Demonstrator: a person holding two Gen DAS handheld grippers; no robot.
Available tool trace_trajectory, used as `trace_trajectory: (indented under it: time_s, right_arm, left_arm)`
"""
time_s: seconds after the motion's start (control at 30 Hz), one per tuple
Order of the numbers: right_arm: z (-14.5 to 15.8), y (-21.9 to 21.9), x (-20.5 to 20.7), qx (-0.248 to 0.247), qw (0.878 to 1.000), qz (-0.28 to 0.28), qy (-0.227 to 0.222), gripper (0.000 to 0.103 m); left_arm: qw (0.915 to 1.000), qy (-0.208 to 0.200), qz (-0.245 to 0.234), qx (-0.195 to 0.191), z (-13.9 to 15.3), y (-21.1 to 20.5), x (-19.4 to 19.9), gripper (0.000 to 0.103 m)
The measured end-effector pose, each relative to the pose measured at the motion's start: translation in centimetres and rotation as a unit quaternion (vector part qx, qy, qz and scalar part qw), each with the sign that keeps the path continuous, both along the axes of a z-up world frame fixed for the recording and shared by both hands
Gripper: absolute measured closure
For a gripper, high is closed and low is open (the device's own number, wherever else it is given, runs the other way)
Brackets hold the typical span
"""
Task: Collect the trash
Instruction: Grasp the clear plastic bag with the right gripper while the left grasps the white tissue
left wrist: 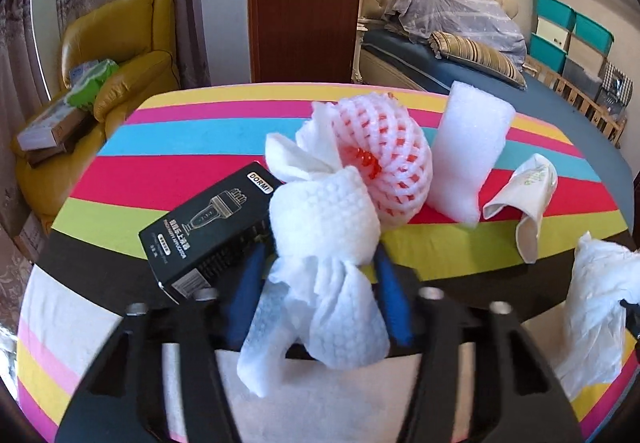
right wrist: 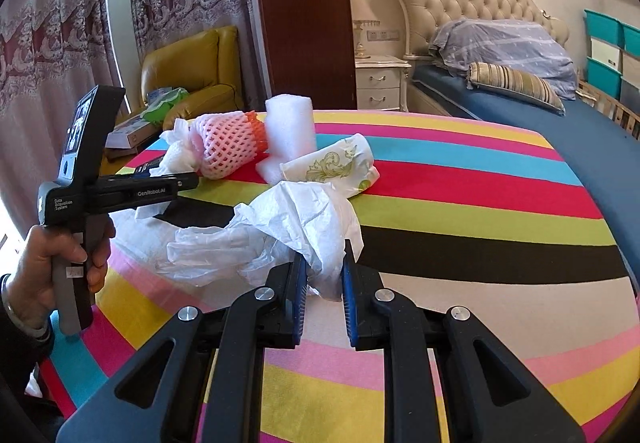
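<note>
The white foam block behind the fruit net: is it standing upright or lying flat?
Upright. The white foam block stands on end on the striped table, taller than wide, beside the fruit net.

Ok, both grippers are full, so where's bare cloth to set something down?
Free: the striped cloth right of the patterned wrapper, toward the bed. Crowded: the far left, where black box, foam net and foam block cluster.

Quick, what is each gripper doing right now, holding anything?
Left gripper: closed on the white paper towel.
Right gripper: closed on the crumpled white plastic wrap.
</note>
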State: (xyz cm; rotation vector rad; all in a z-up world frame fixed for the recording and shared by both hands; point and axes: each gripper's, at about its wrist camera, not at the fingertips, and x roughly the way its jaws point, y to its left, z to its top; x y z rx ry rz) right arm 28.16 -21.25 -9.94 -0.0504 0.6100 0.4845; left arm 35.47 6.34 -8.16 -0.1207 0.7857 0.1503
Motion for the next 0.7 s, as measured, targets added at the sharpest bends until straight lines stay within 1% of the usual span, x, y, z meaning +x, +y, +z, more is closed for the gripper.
trace_trajectory:
  time_s: [0.1, 0.17, 0.5, 0.63, 0.7]
  right_arm:
    - [-0.1, -0.1, 0.0, 0.003, 1.000, -0.003, 0.002, 0.086]
    - [-0.2, 0.1, 0.0, 0.000, 1.000, -0.003, 0.001, 0.086]
    - [-0.2, 0.4, 0.2, -0.008, 1.000, -0.012, 0.001, 0.086]
    - [0.0, 0.5, -0.8, -0.006, 1.000, -0.012, -0.007, 0.086]
    - [0.1, 0.4, -1.3, -0.008, 1.000, -0.012, -0.009, 0.086]
  left_arm:
    - [0.9999, -0.011, -0.007, -0.001, 0.1, -0.2, -0.5, 0.074]
    - [0.9997, -0.021, -0.014, -0.005, 0.3, -0.3, -1.4, 0.074]
    - [0.9972, -0.057, -0.047, -0.011, 0.8, -2.1, -7.9, 0.074]
    - [0.9961, -0.066, -0.057, -0.013, 1.1, -2.7, -9.8, 0.074]
    - [0.9955, -0.069, -0.062, -0.022, 1.4, -2.9, -10.5, 0.074]
